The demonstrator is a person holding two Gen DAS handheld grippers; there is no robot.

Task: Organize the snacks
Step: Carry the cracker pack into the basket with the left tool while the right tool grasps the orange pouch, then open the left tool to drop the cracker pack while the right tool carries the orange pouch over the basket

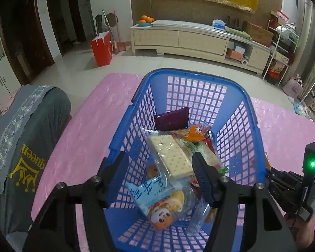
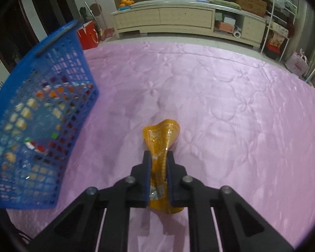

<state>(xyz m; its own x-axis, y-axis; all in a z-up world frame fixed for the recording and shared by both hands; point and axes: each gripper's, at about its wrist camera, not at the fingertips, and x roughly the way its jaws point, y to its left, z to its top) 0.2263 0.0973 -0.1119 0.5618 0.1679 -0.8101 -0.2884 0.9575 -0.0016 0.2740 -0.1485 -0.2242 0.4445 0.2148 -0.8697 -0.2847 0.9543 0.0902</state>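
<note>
Presently: right claw (image 2: 159, 157) clamped on orange packet (image 2: 162, 138), likely bound for blue basket (image 1: 201, 76); left claw (image 1: 159, 168) apart, empty, over the basket's snacks (image 1: 170, 157).

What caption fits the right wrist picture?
Right tool pinches an orange snack packet on the pink cloth.

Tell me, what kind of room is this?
Probably a home living room: a long low cabinet along the wall with a plate of oranges on it, a tiled floor, and a pink quilted cover.
</note>
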